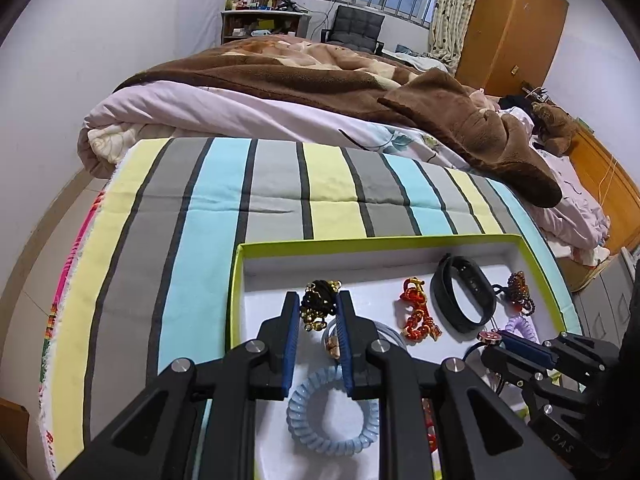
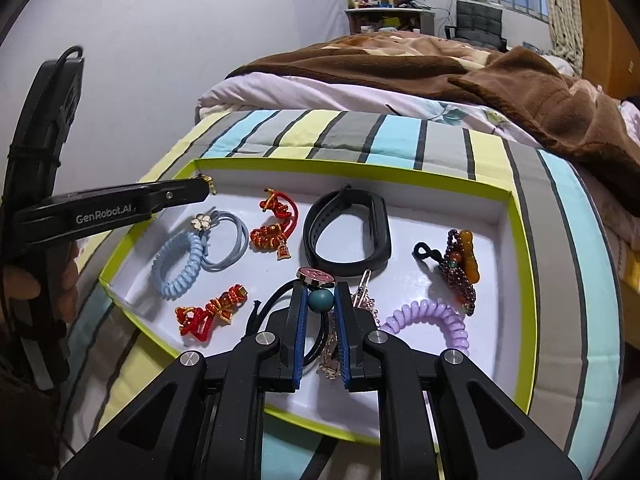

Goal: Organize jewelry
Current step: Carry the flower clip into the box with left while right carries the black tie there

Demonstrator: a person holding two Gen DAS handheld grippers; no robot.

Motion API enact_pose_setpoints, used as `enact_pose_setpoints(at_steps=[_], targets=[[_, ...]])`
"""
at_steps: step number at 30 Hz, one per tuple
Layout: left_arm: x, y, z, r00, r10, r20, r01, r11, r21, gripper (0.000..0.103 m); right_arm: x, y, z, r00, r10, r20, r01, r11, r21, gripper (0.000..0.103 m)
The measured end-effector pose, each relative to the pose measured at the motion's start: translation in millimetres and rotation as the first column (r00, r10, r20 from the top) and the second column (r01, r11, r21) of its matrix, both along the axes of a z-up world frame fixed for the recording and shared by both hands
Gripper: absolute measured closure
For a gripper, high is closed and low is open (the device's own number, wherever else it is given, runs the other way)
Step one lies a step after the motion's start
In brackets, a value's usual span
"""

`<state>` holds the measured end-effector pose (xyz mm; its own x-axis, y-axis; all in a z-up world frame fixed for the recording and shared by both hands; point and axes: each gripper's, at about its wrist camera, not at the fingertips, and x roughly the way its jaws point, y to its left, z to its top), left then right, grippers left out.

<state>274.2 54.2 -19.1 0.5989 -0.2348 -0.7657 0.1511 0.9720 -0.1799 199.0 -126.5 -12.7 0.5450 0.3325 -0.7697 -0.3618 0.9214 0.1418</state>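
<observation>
Black-and-gold beaded bracelet (image 1: 320,304) sits pinched in the left hand-held gripper (image 1: 319,300) near the tray's (image 1: 400,241) far-left corner; right hand-held gripper (image 2: 321,294) clenches a teal-bead hair tie (image 2: 321,300) at the near edge.

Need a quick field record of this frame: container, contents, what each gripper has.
surface: striped bedsheet
container: white tray with green rim, lying on the sheet
left gripper: jaws closed on black-and-gold chain, at the tray's far left
right gripper: jaws closed on teal bead hair tie
loose in tray: black wristband, blue coil tie, purple coil tie, two red knot charms, dark bead bracelet
</observation>
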Motion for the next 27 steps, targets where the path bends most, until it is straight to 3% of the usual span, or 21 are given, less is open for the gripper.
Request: enact_pose_setpoints(at_steps=[19,27], targets=[[11,-1,-12,0.999,0.016,-0.030,-0.015,1.000,0.010,0.083,0,11,-3,1.000,0.026,0.012,-0.026,0.999,-0.041,0.089],[10,-1,-11,0.999,0.013,-0.032,-0.013,1.000,0.005,0.075,-2,11,-3,0.999,0.031,0.013,-0.030,0.999,-0.036,0.085]])
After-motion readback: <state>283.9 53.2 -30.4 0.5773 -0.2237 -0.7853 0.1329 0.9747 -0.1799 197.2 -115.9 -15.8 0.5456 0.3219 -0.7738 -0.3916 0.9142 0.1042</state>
